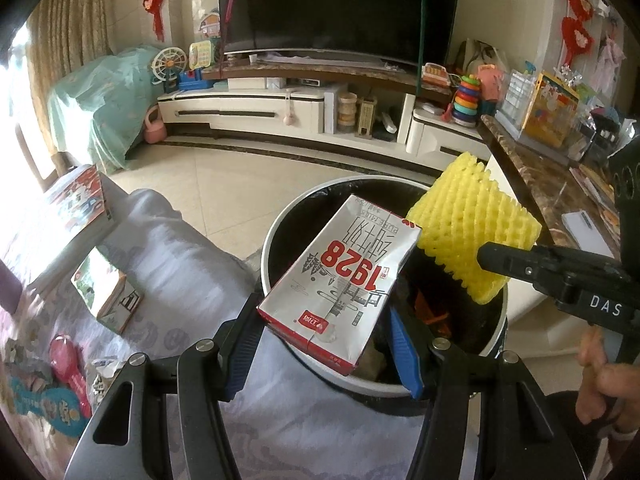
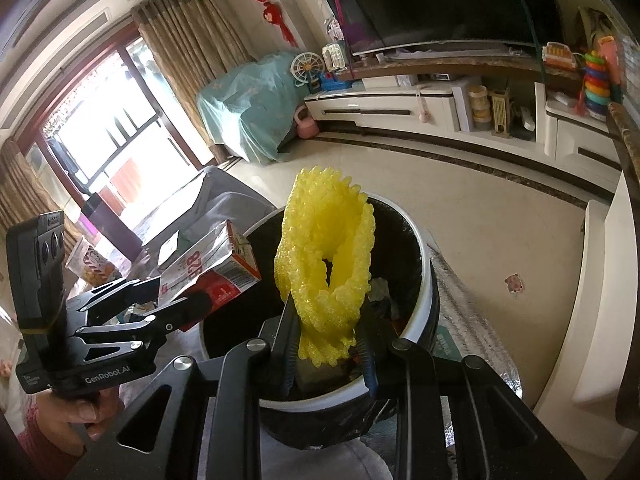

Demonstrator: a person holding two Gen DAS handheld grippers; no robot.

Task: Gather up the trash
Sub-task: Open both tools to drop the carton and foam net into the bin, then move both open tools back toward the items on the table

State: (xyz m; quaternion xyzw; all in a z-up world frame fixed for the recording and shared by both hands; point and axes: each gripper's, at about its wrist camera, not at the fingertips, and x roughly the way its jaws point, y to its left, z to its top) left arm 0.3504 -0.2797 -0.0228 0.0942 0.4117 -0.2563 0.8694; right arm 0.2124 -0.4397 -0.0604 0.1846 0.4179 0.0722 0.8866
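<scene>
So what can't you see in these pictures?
- Bottom of the bin: in the left wrist view the carton covers most of the opening; in the right wrist view the yellow net does. Only scraps show.
- The carton's small print: too small, and upside down.
- The right gripper pads: mostly buried in the net.
- The person: only a hand at the left wrist view's edge.
- Outside the window: washed out by glare.

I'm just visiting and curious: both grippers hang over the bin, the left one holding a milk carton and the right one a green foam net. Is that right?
Nearly. The foam net in the right gripper is yellow, not green, as the right wrist view shows. The left gripper does hold the milk carton over the bin.
</scene>
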